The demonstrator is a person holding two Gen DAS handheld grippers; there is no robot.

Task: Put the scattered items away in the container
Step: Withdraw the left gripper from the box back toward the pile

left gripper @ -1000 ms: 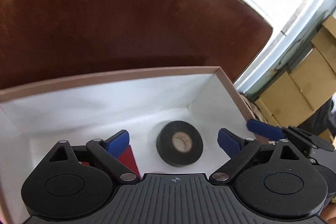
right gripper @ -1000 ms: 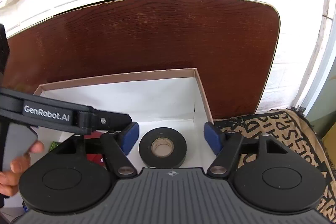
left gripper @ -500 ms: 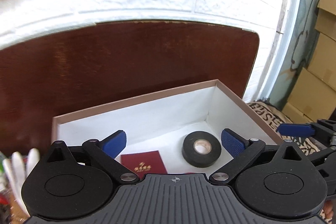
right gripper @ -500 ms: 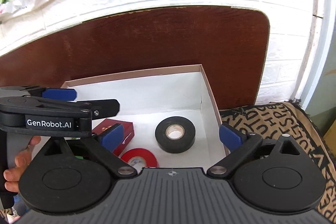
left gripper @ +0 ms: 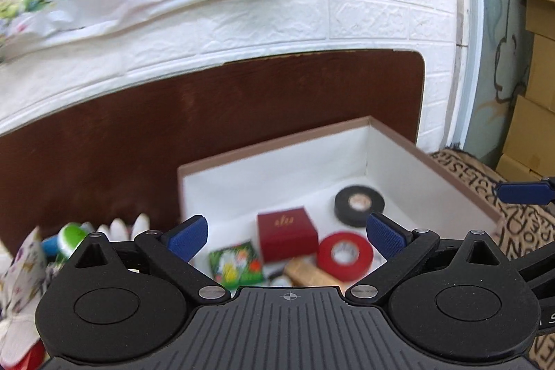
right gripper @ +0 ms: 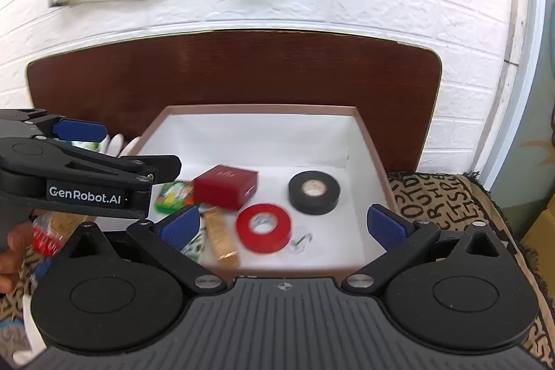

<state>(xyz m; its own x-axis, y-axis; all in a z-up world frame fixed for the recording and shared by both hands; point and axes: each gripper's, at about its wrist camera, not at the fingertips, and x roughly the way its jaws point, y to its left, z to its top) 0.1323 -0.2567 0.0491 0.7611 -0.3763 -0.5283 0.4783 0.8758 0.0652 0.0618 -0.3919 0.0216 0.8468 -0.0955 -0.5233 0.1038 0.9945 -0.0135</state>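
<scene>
A brown-rimmed white box (right gripper: 256, 109) holds a black tape roll (right gripper: 314, 191), a red tape roll (right gripper: 263, 227), a red case (right gripper: 225, 184), a green packet (right gripper: 173, 195) and a tan tube (right gripper: 220, 240). My right gripper (right gripper: 283, 226) hovers over the box's near edge, its jaws opening wide with nothing between the pads. My left gripper (left gripper: 286, 233) is open and empty, back from the box's left side. In its view the black tape (left gripper: 359, 205), red tape (left gripper: 345, 254) and red case (left gripper: 288, 231) lie in the box (left gripper: 277, 144).
White glove fingers (left gripper: 118, 227) and a green-and-white item (left gripper: 71, 236) lie left of the box. The box sits on a letter-patterned cloth (right gripper: 447, 196), against a dark brown board (right gripper: 242, 68). Cardboard boxes (left gripper: 534, 127) stack at the right. A hand (right gripper: 15, 241) grips the left tool.
Both grippers have drawn back and up from the box, bringing more of its contents into view. The right jaws have widened, leaving the black tape lying in the box.
</scene>
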